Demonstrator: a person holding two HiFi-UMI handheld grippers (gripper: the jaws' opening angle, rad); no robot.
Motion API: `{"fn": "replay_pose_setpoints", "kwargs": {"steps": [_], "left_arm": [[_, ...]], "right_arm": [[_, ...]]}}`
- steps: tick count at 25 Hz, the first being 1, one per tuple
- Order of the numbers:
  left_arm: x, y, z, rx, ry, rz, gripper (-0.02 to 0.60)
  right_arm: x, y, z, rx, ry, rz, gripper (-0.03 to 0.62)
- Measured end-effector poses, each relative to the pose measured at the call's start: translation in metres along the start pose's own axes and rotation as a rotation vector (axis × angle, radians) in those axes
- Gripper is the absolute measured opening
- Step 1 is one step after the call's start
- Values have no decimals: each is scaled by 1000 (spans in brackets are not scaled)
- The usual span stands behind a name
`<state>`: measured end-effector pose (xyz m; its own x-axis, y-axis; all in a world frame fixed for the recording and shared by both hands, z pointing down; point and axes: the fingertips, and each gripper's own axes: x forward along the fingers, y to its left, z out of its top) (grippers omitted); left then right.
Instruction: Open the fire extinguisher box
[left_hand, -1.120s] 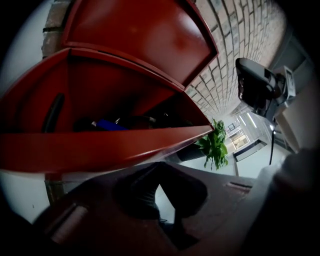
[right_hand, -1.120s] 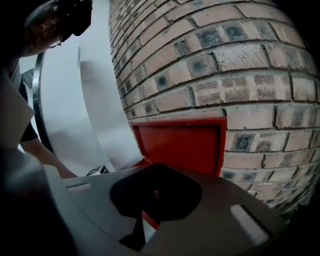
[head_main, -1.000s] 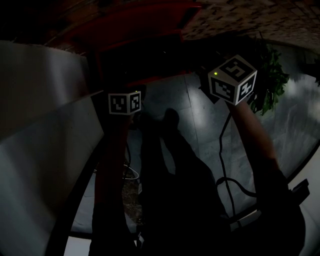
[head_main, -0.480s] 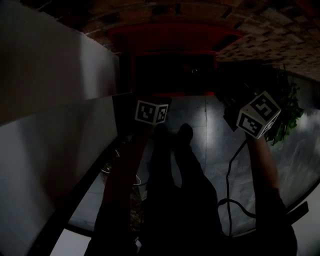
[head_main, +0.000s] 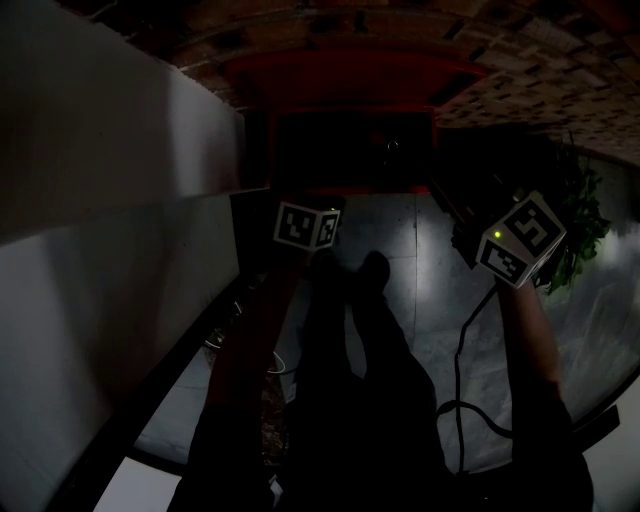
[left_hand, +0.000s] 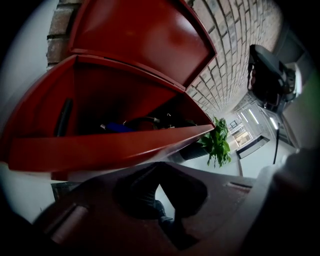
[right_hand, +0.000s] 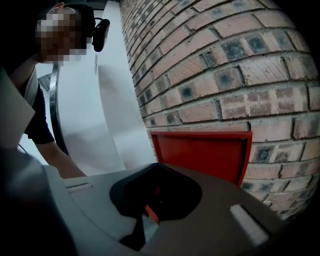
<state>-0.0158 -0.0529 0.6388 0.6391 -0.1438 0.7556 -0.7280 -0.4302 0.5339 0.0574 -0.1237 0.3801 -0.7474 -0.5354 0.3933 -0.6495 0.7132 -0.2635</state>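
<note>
The red fire extinguisher box (head_main: 350, 130) stands against the brick wall (right_hand: 225, 65), dim in the head view. In the left gripper view its lid (left_hand: 145, 35) is swung up and the box (left_hand: 100, 145) is open, with dark gear and something blue (left_hand: 117, 127) inside. My left gripper (left_hand: 167, 222) is just below the box's front edge, its jaws together and holding nothing; its marker cube (head_main: 305, 225) shows in front of the box. My right gripper (right_hand: 142, 225) is shut and empty, off to the right beside the box's red side (right_hand: 200, 155); its cube (head_main: 520, 240) is lit.
A white wall panel (head_main: 100, 200) runs along the left. A potted green plant (head_main: 570, 230) stands right of the box on the pale tiled floor (head_main: 420, 250). A black cable (head_main: 455, 350) trails from the right gripper. The person's shoes (head_main: 345, 268) are near the box.
The head view has swung so that the box sits at top centre. The right gripper has dropped lower and further right; the left gripper has stayed before the box.
</note>
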Motion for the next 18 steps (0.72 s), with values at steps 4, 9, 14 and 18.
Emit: {"fn": "replay_pose_setpoints", "kwargs": {"steps": [4, 9, 14, 18], "left_arm": [[-1, 1, 1, -2, -3, 8, -2], [0, 1, 0, 0, 1, 11, -2], [0, 2, 1, 1, 2, 16, -2], [1, 2, 0, 3, 4, 17, -2]], "right_arm": [[-3, -1, 0, -1, -6, -1, 2], [-9, -6, -2, 14, -17, -13, 2], [-11, -8, -3, 10, -18, -12, 0], [-13, -12, -4, 5, -15, -22, 2]]}}
